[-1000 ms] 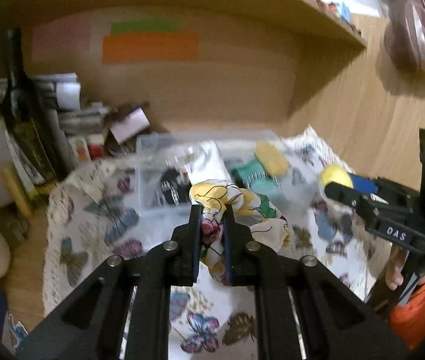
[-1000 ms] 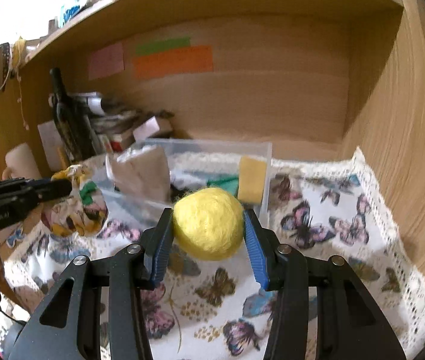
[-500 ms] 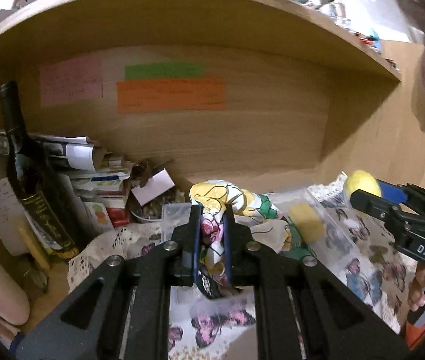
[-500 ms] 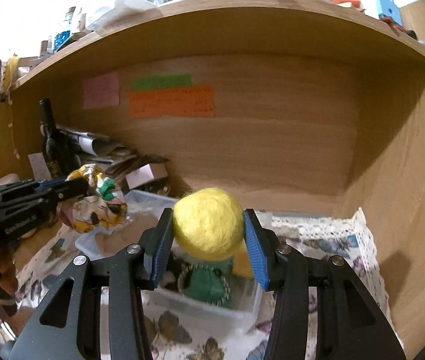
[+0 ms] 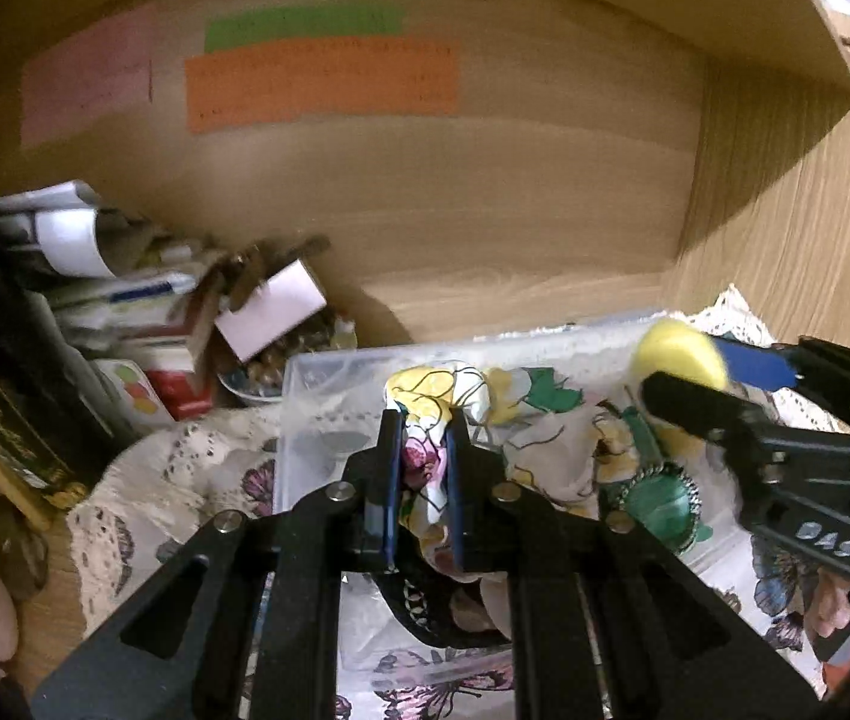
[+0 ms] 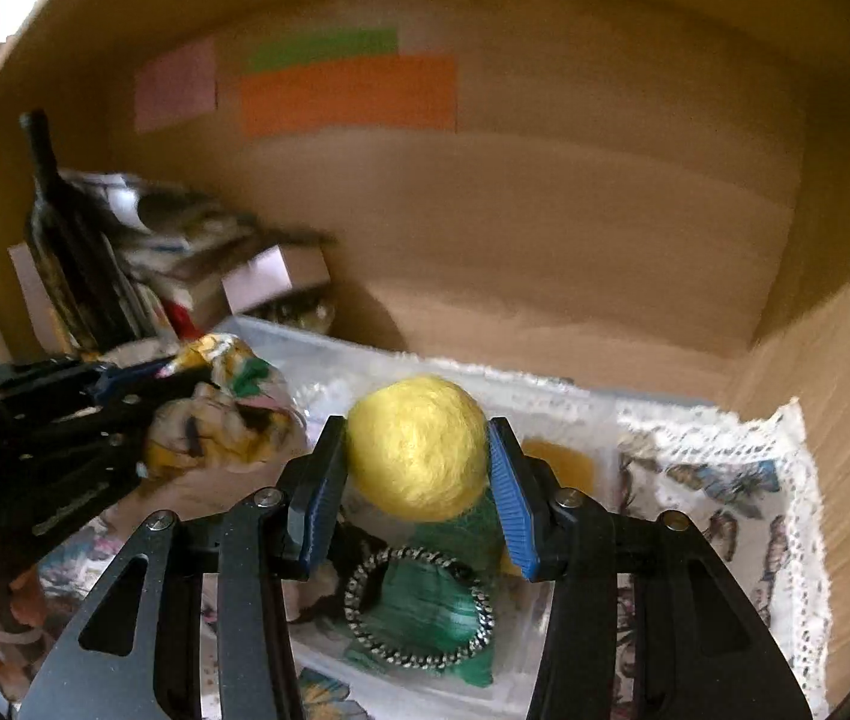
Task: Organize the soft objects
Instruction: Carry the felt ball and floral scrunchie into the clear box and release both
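We saw clutter blurred. Clear bin held green cloth. Left gripper fingers pinched floral cloth; right gripper fingers pinched yellow ball.

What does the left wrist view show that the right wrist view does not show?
Only the left view shows the left gripper head-on, pinching the flowered cloth between its pads. Only the right view shows the right gripper head-on, squeezing the yellow ball, with a beaded ring below. Both show the clear box, the butterfly cloth and the orange note.
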Available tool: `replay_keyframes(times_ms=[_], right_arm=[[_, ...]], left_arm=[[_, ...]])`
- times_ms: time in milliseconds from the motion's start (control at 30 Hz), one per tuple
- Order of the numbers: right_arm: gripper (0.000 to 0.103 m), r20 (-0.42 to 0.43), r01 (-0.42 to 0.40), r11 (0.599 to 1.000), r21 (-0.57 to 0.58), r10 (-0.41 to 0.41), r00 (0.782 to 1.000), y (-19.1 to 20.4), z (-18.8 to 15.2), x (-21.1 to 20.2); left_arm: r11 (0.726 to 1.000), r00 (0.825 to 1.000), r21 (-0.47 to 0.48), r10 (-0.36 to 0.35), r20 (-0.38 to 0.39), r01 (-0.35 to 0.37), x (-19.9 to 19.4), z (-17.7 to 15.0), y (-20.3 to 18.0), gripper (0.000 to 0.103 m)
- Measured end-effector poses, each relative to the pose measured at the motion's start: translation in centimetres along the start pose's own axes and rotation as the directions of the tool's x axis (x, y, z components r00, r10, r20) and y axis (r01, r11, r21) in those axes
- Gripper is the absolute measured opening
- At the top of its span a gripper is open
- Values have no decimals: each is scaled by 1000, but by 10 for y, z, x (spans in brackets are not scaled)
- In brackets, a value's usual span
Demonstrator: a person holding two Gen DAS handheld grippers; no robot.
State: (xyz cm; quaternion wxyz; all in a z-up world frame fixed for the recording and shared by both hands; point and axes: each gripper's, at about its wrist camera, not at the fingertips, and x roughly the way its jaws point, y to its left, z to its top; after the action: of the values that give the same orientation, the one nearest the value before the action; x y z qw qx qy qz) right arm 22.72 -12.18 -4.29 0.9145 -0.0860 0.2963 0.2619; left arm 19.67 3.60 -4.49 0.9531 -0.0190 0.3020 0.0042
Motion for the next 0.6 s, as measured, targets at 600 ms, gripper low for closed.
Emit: replay_keyframes(times_ms=[600], right_arm=[[51, -132, 1, 999, -44, -6, 991, 9, -12, 31]], left_arm=[[1000, 999, -6, -30, -41, 30, 9, -10, 2, 39]])
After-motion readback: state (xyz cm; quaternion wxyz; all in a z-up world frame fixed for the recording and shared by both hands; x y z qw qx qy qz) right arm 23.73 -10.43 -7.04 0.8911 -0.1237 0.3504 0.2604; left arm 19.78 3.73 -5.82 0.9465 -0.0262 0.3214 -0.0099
